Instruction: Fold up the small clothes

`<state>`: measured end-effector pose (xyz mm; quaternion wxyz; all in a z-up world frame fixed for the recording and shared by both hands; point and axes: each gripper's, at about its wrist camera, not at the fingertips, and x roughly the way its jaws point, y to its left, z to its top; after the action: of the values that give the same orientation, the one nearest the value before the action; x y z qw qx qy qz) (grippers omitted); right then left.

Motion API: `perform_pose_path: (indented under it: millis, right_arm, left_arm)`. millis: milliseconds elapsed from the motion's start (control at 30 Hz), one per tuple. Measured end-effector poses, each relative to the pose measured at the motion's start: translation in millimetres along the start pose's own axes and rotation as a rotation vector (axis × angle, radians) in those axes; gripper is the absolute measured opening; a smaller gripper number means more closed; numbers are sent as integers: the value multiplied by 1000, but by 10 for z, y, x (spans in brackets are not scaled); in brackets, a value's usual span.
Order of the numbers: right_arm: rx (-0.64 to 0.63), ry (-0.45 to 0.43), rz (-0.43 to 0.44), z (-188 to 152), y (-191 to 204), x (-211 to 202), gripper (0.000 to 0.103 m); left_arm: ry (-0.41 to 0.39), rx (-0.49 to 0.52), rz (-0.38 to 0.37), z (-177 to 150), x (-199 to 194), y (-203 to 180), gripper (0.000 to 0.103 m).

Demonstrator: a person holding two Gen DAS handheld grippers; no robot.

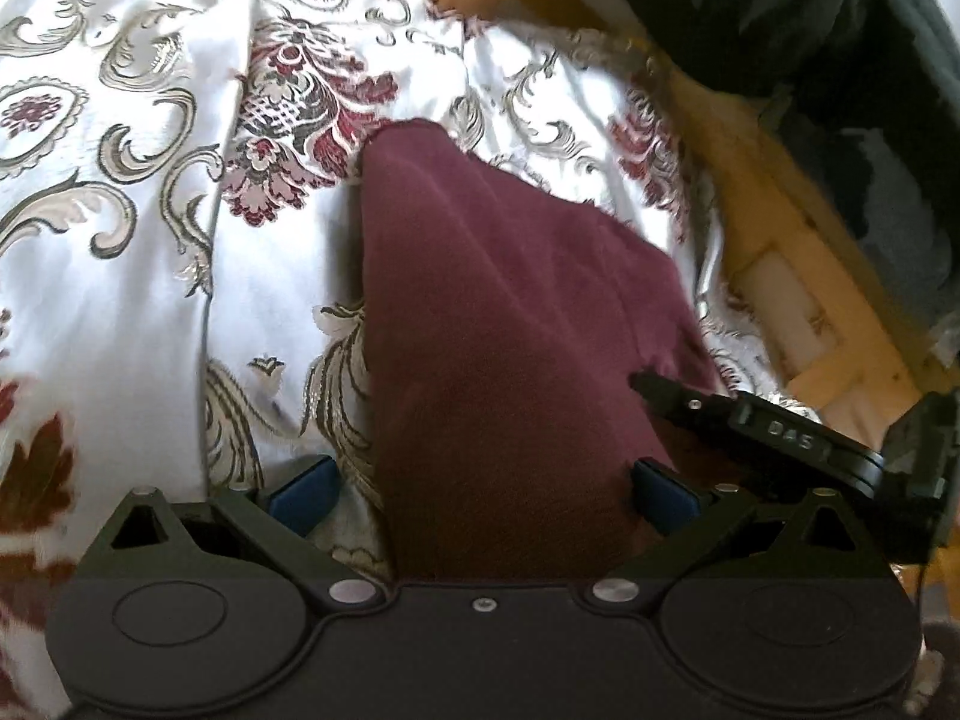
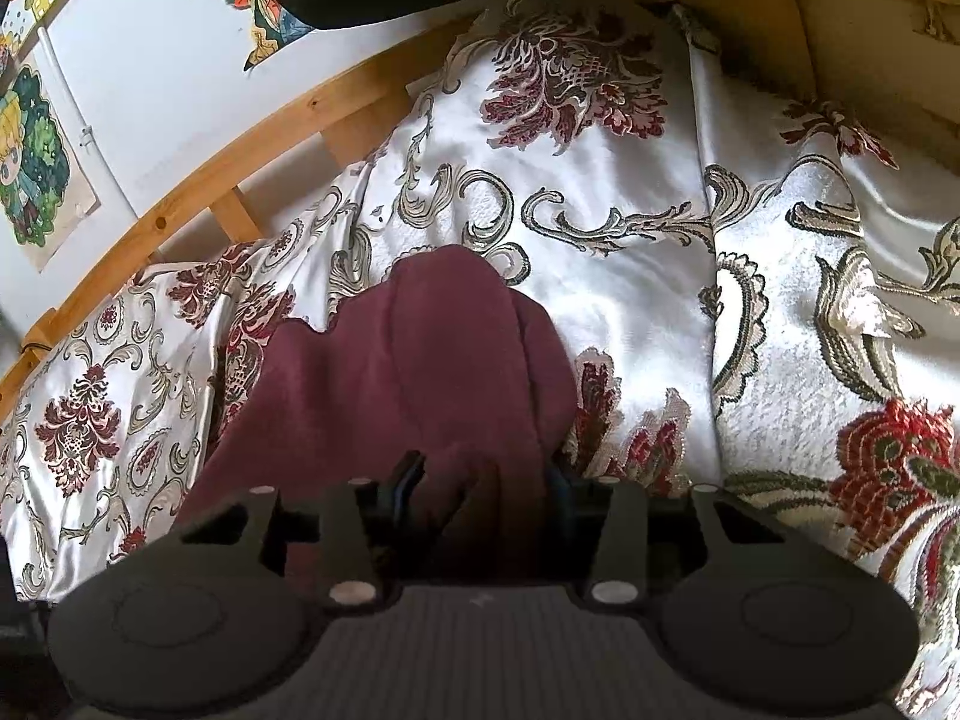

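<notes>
both my tongs straddled the maroon cloth (image 1: 510, 312): left tongs (image 1: 480, 492) apart, right tongs (image 2: 486, 480) clamped on it; best kept taut.

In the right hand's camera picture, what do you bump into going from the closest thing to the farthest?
The tool → dark red cloth → flowery bedspread → wooden bed rail → white wall with a cartoon drawing.

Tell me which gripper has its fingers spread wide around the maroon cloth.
The left gripper: its blue fingers stand far apart, while the right gripper pinches a bunched fold of the maroon cloth.
</notes>
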<state>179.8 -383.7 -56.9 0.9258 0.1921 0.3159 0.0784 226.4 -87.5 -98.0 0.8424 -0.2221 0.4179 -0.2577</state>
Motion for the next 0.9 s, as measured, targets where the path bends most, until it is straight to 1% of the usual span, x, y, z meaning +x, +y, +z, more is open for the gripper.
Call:
perform_pose_path:
  millis: [167,567,767,833,900]
  right_arm:
    - [1,-1,0,-4,3,0,49]
    - [3,0,3,-5,6,-5,51]
    - [-3,3,17,-8,23,4,59]
    - [-3,5,32,-8,31,8,65]
    - [0,7,42,-2,27,6,69]
  left_arm:
    - [4,6,13,17,48,-9,103]
    - [-14,18,-2,-30,-6,34,102]
    - [-14,10,-12,-28,-14,42,102]
    - [-15,6,-18,-32,-22,51,102]
    - [-17,6,-25,-36,-28,58,102]
